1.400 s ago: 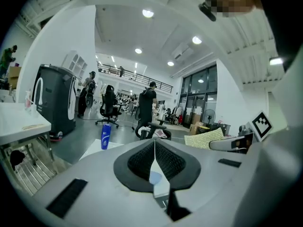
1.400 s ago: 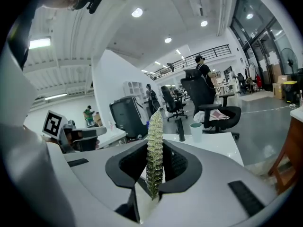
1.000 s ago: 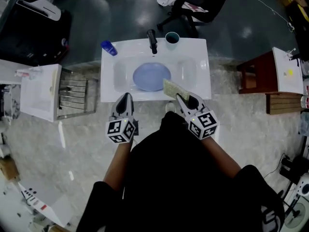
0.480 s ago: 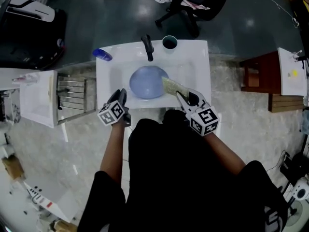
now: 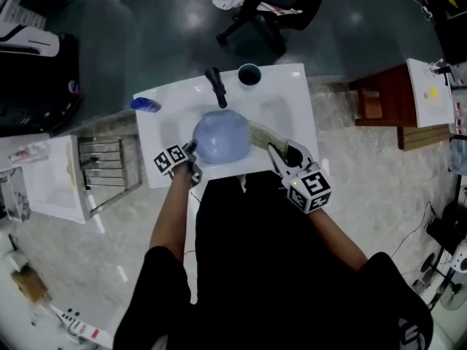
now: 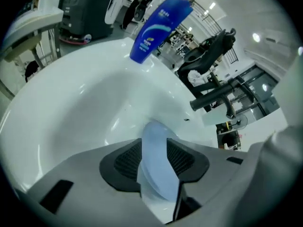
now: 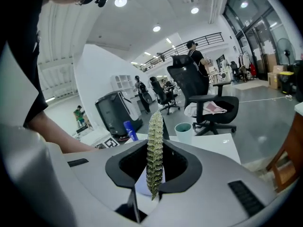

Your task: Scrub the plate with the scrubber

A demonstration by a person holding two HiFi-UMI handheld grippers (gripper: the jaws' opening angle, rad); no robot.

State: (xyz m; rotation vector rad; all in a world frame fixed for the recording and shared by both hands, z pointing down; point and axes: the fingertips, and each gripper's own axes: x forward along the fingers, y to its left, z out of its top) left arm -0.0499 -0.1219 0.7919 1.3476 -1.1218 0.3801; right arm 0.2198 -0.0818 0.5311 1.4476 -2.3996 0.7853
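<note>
The left gripper (image 5: 190,152) reaches down into the sink. Its jaws have just been opening and now stand spread, with the near rim of the pale blue plate (image 5: 221,138) passing edge-on between the two ribbed pads. Whether either pad touches the rim cannot be made out. The plate lies in the basin of the white sink (image 5: 293,95), just below the black faucet (image 5: 214,86).

The right gripper (image 5: 275,152) pinches the green-yellow scrubber (image 5: 261,133) tightly between its pads, so that the scrubber stands up thin and edge-on above them. From the head view the scrubber's free end points at the plate's right edge, just beside it.

A blue bottle (image 5: 146,105) lies on the sink's left rim, and a teal cup (image 5: 249,74) stands on the back rim right of the faucet. A wire rack (image 5: 106,169) sits left of the sink, and a black office chair (image 5: 271,0) stands on the floor beyond.
</note>
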